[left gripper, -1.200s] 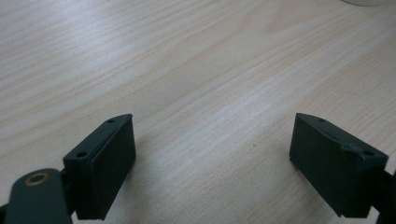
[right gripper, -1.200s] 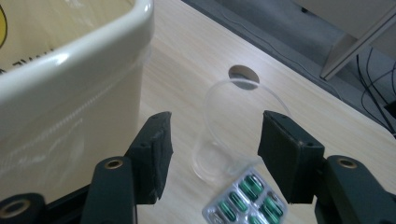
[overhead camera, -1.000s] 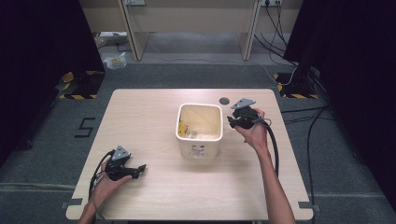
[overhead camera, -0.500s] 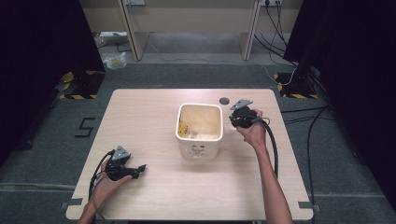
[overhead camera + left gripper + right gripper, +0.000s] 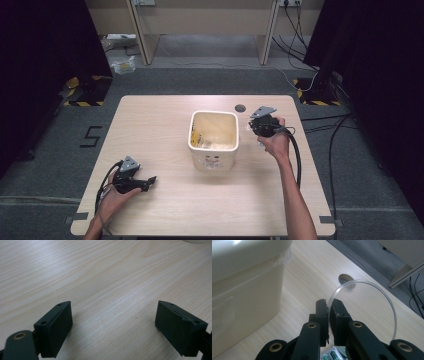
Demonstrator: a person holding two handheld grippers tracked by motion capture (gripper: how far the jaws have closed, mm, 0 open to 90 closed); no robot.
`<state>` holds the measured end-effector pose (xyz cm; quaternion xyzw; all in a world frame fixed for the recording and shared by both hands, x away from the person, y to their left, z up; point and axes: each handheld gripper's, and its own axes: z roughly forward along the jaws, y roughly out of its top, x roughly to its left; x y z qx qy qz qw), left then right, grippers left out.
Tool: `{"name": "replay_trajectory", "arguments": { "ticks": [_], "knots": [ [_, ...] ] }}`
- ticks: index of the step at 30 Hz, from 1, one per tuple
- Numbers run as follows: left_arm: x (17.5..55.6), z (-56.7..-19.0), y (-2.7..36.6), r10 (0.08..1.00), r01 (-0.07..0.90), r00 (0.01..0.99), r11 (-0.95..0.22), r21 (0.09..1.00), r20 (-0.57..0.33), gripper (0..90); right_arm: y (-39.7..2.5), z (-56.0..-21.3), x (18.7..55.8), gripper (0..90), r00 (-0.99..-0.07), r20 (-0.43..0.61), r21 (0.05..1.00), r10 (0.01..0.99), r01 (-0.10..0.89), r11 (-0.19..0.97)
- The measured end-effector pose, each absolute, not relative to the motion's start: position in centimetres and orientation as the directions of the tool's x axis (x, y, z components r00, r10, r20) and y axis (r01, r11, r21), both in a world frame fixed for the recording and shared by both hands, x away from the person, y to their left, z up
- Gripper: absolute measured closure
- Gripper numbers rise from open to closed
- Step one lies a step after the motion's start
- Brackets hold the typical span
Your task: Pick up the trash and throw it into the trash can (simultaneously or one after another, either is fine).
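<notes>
Left to right. The left gripper [image 5: 145,183], black plastic with a grey three-cornered plate on top, lies low over the table [image 5: 150,125] near its front left corner, held in one hand [image 5: 112,197]; in the left gripper view its two blocky, matte jaws stand wide apart with nothing but bare wood between them. The table is one rectangular slab of pale, fine-grained wood with a single round cable hole [image 5: 240,108] toward the far edge. At centre stands one bin [image 5: 214,137]: cream, smooth plastic, square with rounded corners, open at the top, with yellow-printed scraps [image 5: 200,140] lying on its floor. Just right of the bin, the right gripper [image 5: 328,308] is raised above the table in the other hand [image 5: 276,142]. Its two jaws are pressed together on the rim of one clear disc [image 5: 364,305], a thin, transparent, round piece held on edge, which hangs beside the bin's right wall, outside it. Below these jaws, the right gripper view shows green capsules [image 5: 332,356] in a blister.
</notes>
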<state>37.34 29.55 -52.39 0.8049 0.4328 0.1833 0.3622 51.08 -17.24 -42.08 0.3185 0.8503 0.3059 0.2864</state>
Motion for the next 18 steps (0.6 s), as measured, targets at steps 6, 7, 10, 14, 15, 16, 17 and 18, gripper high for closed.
{"name": "replay_trajectory", "arguments": {
  "ticks": [6,7,10,14,15,16,17,18],
  "knots": [
    [37.3,-52.4,29.6,0.829,0.563,0.558,-0.362,0.743,-0.019,13.5,-18.0,-40.3,49.8,85.1,-0.631,-0.276,0.741,0.725,0.340,0.579],
    [37.3,-52.4,29.6,0.829,0.563,0.558,-0.362,0.743,-0.019,13.5,-18.0,-40.3,49.8,85.1,-0.631,-0.276,0.741,0.725,0.340,0.579],
    [37.3,-52.4,29.5,0.829,0.563,0.558,-0.361,0.743,-0.019,13.5,-18.4,-39.2,49.0,85.1,-0.630,-0.276,0.760,0.726,0.320,0.566],
    [37.3,-52.4,29.5,0.829,0.563,0.558,-0.362,0.743,-0.019,13.5,-18.5,-37.9,48.1,85.1,-0.628,-0.276,0.772,0.727,0.306,0.558],
    [37.3,-52.4,29.6,0.829,0.563,0.559,-0.362,0.743,-0.019,13.5,-18.5,-37.5,47.9,85.2,-0.627,-0.279,0.774,0.727,0.300,0.557],
    [37.3,-52.4,29.6,0.829,0.563,0.559,-0.362,0.743,-0.019,13.5,-18.5,-37.5,47.9,85.2,-0.627,-0.279,0.774,0.727,0.300,0.557],
    [37.3,-52.4,29.6,0.829,0.564,0.558,-0.363,0.742,-0.018,13.5,-18.6,-37.2,47.7,85.2,-0.627,-0.280,0.777,0.727,0.298,0.555],
    [37.3,-52.4,29.5,0.829,0.563,0.558,-0.362,0.743,-0.019,13.5,-18.6,-36.9,47.5,85.1,-0.624,-0.278,0.783,0.730,0.292,0.549]
  ]
}}
